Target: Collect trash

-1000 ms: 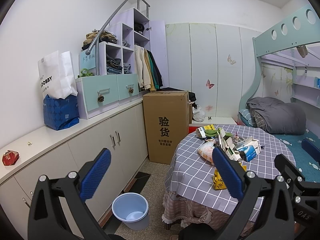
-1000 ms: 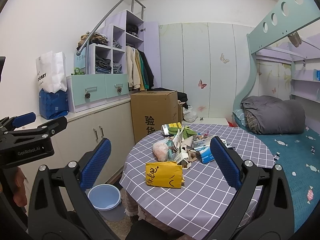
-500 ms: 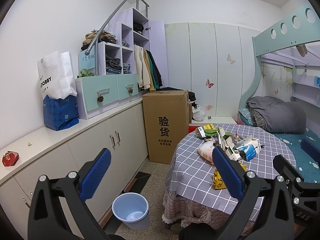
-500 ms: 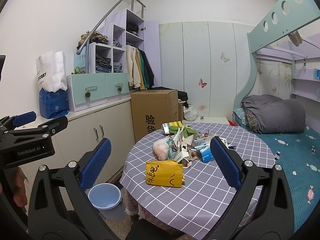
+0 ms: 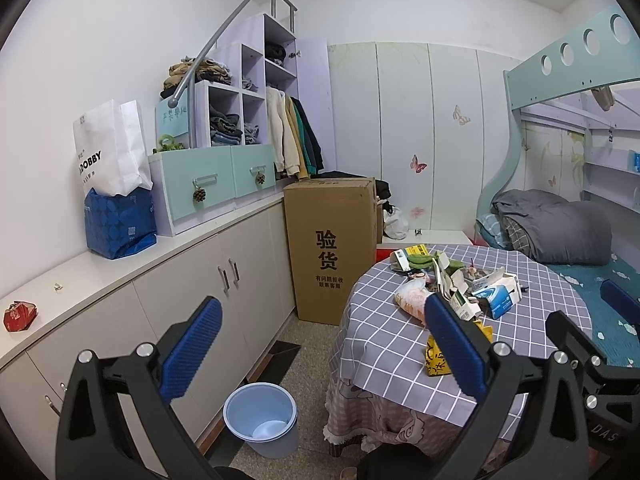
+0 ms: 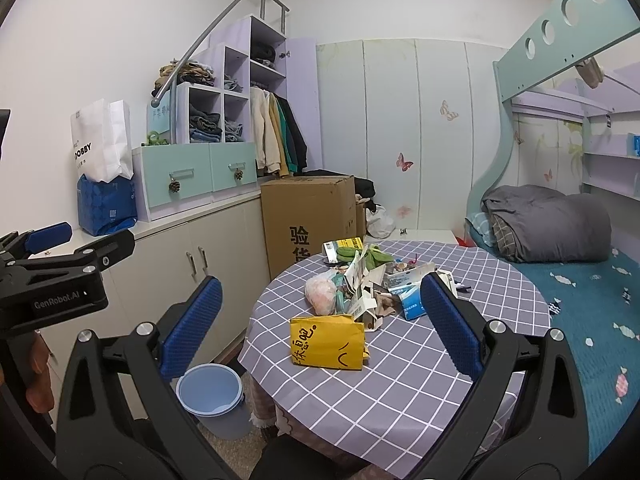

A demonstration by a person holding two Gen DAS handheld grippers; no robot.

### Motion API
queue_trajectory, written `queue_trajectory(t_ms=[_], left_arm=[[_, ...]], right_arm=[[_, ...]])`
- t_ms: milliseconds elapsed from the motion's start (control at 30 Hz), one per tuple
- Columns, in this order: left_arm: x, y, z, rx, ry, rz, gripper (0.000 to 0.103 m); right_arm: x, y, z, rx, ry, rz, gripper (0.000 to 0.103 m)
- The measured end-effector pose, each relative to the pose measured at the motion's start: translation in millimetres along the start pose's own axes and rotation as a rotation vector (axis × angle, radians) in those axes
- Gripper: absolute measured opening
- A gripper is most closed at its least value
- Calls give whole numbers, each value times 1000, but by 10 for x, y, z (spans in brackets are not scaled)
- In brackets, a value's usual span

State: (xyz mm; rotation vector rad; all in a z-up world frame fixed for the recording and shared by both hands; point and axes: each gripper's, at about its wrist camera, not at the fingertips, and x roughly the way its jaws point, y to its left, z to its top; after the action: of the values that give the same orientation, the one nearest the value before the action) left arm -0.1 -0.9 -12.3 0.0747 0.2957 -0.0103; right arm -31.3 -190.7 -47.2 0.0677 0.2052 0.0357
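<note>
Left hand-held gripper (image 5: 320, 344) gaping wide and holding nothing, right hand-held gripper (image 6: 320, 338) doing likewise, trash (image 6: 362, 284) lying piled mid-desk (image 6: 400, 380), yellow bag (image 6: 328, 342) nearest, blue bin (image 6: 210, 398) standing on floor left of desk

Black angular left gripper (image 5: 320, 344) frame, ribbed blue finger pads (image 5: 191, 347), silver screws, white "GenRobot.AI" marking

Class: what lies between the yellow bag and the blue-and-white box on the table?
In the right wrist view, torn paper cartons lie between the yellow bag and the blue-and-white box.
</note>
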Motion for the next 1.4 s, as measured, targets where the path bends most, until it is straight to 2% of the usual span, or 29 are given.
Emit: queue_trajectory(t_ms=[1400], left_arm=[[129,-104,-30,23,53,-11,99]], right_arm=[[92,-81,-60,30,46,-2,97]])
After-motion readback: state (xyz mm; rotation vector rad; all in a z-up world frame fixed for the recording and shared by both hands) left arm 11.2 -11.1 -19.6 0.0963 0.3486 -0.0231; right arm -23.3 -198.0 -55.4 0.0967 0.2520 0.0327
